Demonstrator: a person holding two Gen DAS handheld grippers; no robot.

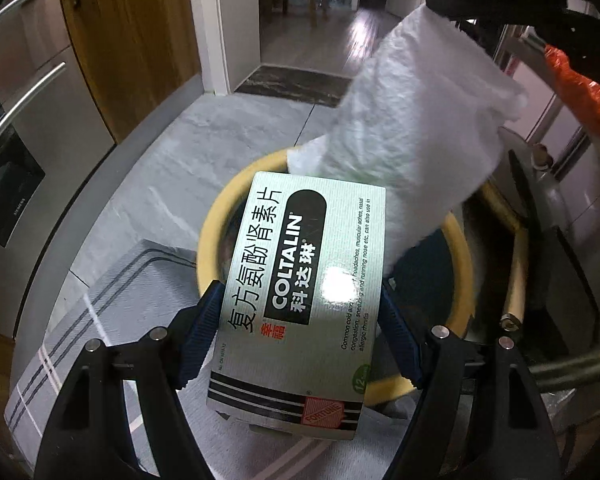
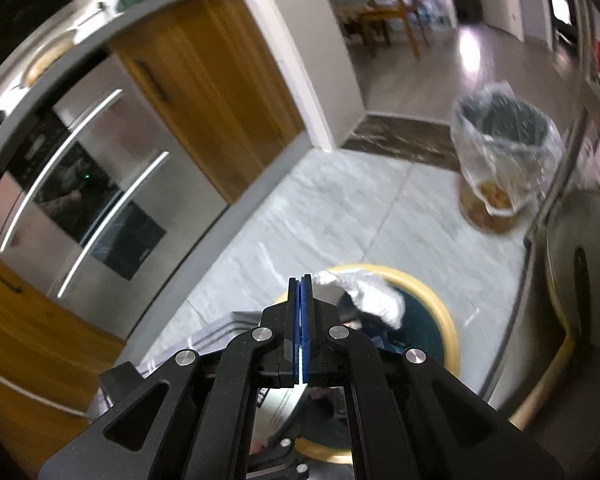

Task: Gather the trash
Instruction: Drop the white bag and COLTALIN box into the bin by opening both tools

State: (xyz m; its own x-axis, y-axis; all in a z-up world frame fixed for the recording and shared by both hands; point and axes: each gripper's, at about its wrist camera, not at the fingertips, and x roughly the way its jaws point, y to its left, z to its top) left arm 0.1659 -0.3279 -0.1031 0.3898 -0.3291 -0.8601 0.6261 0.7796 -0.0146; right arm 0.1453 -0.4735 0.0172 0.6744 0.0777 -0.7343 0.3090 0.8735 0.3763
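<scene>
Left gripper [image 1: 300, 308]: we clamp the pale green Coltalin medicine box [image 1: 300, 280].
Right gripper [image 2: 300, 280]: fingers closed, pinching the white crumpled paper towel [image 2: 374, 294].
Left to do: both go to the plastic-lined round trash bin [image 2: 504, 136].

Pale green medicine box [image 1: 300, 292], white tissue [image 1: 412, 152], yellow-rimmed stool [image 1: 460, 256].

Left gripper [image 1: 300, 324]: clamps the Coltalin box [image 1: 304, 280].
Paper towel [image 1: 412, 136]: hangs above the yellow-rimmed bin [image 1: 210, 232].

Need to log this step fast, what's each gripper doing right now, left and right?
Left gripper: closed on the Coltalin medicine box, above the yellow-rimmed stool.
Right gripper: closed, pinching the white paper towel.
</scene>
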